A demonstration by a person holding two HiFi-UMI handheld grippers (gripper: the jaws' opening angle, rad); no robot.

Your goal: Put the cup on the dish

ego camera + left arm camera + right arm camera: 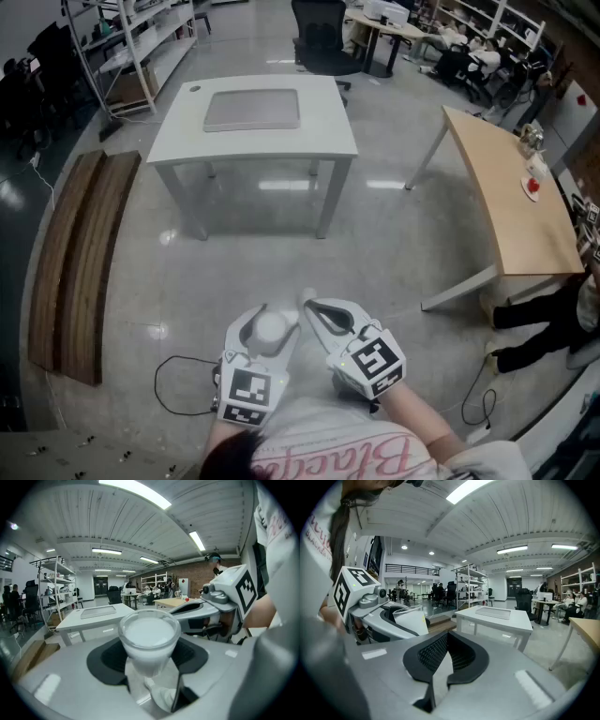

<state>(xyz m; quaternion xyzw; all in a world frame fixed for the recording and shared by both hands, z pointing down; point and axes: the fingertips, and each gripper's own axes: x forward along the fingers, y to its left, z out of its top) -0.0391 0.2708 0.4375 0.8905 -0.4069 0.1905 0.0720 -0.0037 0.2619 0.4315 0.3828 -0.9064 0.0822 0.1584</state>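
Note:
A clear plastic cup [272,327] with a frosted white look sits upright between the jaws of my left gripper [270,323], which is shut on it. In the left gripper view the cup [149,637] fills the middle, its sides pressed by the dark pads [108,656]. My right gripper [310,306] hovers just to the right of it, shut and with nothing in it. Both are held close to the person's body, above the floor. A flat grey rectangular dish [252,110] lies on the white table [328,141] further ahead, also in the right gripper view as the dish [493,613].
A wooden table [511,206] carrying a small red thing stands at the right. Long wooden planks [80,253] lie on the floor at the left. A black cable [178,384] loops near my left gripper. Shelving [131,47] and an office chair [319,37] stand at the back.

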